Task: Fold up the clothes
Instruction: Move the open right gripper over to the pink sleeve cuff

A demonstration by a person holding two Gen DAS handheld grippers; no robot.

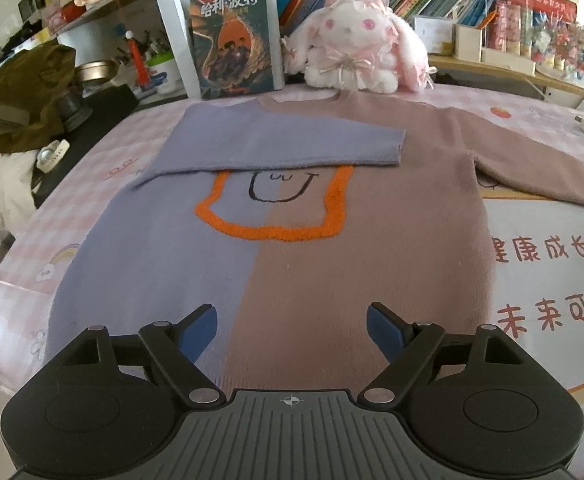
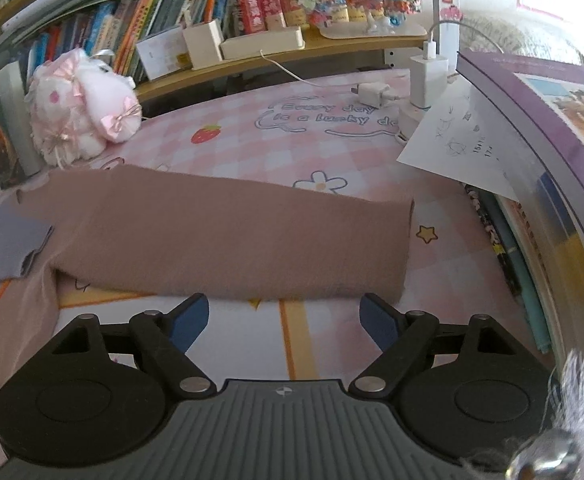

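One two-tone sweater [image 1: 276, 216], one plush rabbit [image 1: 355, 44], two chargers [image 2: 375, 94], two grippers [image 1: 292, 330].

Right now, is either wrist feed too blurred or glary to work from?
Left wrist view: sweater sharp, only fisheye bending at the edges. Right wrist view: mauve sleeve slightly soft, book stack on the right smeared, window glare top right, and a blurred tassel bottom right.

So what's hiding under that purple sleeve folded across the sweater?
The folded lilac knitted sleeve lies on the lilac-and-brown sweater's chest. It covers the top of the orange fuzzy outline and part of the black smiley drawing. How those finish underneath cannot be seen.
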